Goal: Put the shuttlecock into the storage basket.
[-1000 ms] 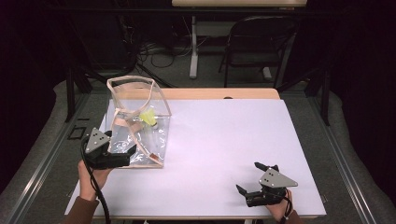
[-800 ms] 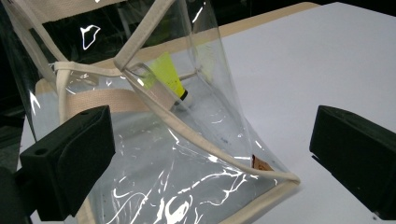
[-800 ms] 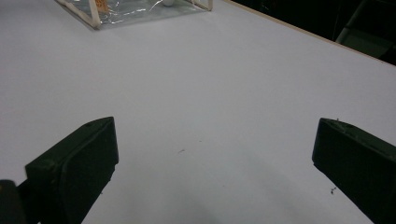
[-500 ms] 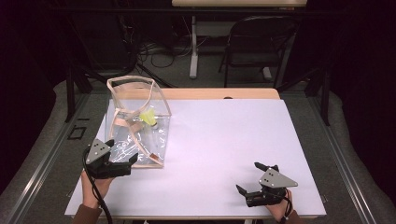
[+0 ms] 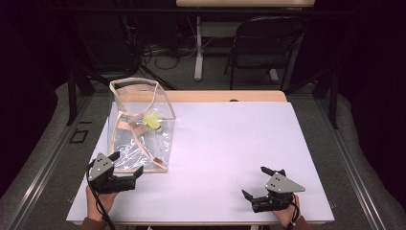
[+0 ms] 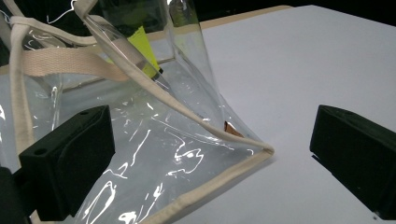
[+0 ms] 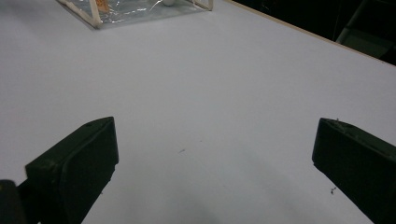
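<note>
A clear plastic bag [image 5: 139, 127] with cream fabric trim and cream straps is seen standing on the white table [image 5: 230, 143], close to its left edge and reaching from about the middle of that edge back toward the far left corner. The bag's mouth is held open at the top, and its near bottom edge is spread flat on the table. Inside the bag a yellow item [image 5: 152, 120] is seen against the far wall, and a small brown piece [image 5: 155, 158] lies near the bag's near right bottom corner; what these are cannot be told. The left hand-held gripper [image 5: 125, 165] is held just at the bag's near bottom edge, near the front left corner of the table, with its jaws spread wide and nothing gripped between them. In the left gripper view the bag's trimmed bottom corner [image 6: 252, 151] is seen between the two jaws, with one jaw lying in front of the clear wall; whether it touches cannot be told. The right hand-held gripper [image 5: 261, 184] is held low near the front right corner of the table, well apart from the bag, its jaws likewise wide and empty over bare table surface.
</note>
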Available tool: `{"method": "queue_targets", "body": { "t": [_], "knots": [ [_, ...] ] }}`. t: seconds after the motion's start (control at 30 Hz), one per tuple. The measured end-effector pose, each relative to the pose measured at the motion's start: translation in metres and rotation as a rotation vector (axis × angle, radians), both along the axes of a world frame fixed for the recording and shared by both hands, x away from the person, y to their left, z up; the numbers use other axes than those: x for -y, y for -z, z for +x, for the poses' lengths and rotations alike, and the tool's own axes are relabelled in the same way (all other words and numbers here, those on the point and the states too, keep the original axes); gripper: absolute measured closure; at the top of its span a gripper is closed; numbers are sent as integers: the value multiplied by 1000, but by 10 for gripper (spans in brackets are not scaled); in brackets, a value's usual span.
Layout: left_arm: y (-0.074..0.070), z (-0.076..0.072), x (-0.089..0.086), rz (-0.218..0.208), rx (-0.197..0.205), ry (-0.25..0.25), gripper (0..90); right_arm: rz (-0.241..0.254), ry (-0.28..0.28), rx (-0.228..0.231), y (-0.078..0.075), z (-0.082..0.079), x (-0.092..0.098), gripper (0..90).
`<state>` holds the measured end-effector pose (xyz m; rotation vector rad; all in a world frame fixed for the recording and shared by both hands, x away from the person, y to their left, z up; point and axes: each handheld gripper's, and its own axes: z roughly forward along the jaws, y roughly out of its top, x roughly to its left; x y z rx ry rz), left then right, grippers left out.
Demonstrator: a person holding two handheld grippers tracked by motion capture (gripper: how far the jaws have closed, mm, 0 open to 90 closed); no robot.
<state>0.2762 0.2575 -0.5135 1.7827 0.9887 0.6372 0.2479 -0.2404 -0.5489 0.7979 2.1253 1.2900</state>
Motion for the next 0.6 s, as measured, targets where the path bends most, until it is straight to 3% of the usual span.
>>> {"method": "queue_targets", "body": {
  "t": [0.37, 0.6],
  "knots": [
    [17, -17, 10, 21, 57, 87, 0, -3, -3, -5, 0, 0, -1, 0],
    [25, -18, 15, 41, 44, 103, 0, -5, -6, -2, 0, 0, -1, 0]
  ]
}}
